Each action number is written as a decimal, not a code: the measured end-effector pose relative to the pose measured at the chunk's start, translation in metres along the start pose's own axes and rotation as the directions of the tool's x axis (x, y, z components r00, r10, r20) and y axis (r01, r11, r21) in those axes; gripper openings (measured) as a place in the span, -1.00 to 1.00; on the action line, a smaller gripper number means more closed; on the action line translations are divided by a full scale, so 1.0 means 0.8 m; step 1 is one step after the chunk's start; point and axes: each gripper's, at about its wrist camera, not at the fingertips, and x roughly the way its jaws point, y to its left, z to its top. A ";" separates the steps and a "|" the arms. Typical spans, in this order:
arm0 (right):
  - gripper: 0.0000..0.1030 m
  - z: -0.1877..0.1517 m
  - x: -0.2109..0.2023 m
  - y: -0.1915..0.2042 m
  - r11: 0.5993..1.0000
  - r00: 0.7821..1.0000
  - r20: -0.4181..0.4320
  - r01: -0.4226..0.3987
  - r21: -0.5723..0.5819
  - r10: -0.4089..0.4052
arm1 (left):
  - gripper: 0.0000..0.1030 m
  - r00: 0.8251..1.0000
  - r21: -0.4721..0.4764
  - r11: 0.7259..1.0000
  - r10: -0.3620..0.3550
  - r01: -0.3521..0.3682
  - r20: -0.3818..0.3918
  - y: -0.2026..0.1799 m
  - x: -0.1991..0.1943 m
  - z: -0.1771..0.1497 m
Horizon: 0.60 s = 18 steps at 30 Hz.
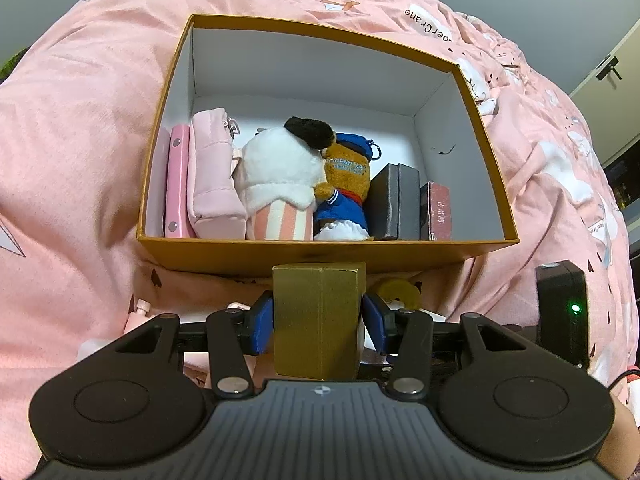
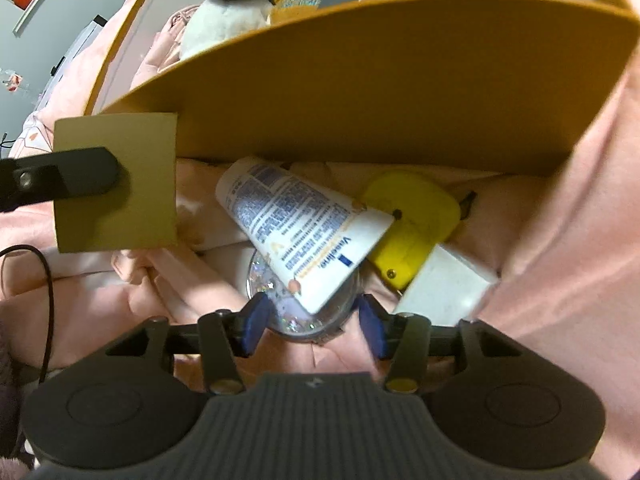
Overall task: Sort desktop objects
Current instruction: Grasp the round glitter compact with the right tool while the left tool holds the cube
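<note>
My left gripper (image 1: pixel 318 316) is shut on a gold carton (image 1: pixel 320 304), held upright just before the front wall of the open orange box (image 1: pixel 320 252). In the right wrist view the same carton (image 2: pixel 116 184) hangs at the left, against the orange box wall (image 2: pixel 360 100). My right gripper (image 2: pixel 314 320) is open low over the bedcover. A clear glittery jar (image 2: pixel 296 320) lies between its blue pads. A white Vaseline tube (image 2: pixel 296 224) rests across the jar, beside a yellow plastic item (image 2: pixel 412 224) and a white box (image 2: pixel 444 284).
The orange box holds a pink case (image 1: pixel 178 184), a pink pouch (image 1: pixel 212 184), a white plush (image 1: pixel 280 176), a brown plush in blue (image 1: pixel 344 188), dark boxes (image 1: pixel 394 204) and a red box (image 1: pixel 438 210). Its far half is bare. Crumpled pink bedcover (image 1: pixel 80 140) surrounds everything.
</note>
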 end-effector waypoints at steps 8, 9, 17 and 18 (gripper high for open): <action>-0.34 -0.006 -0.010 -0.010 0.999 0.999 0.044 -0.023 0.041 0.021 | 0.05 1.000 0.012 1.000 -0.004 0.004 0.007 -0.003 -0.002 0.000; -0.39 -0.009 -0.015 -0.013 0.998 0.998 0.055 -0.033 0.051 0.030 | 0.05 1.000 0.011 1.000 -0.003 0.003 0.009 -0.003 -0.002 0.000; -0.72 -0.023 -0.058 0.009 0.992 0.981 0.149 -0.120 -0.041 0.125 | 0.05 1.000 0.001 1.000 0.017 -0.017 0.006 0.003 0.000 0.001; -0.72 -0.022 -0.057 0.017 0.994 0.984 0.152 -0.089 -0.066 0.098 | 0.05 1.000 0.000 1.000 0.017 -0.017 0.005 0.003 0.000 0.001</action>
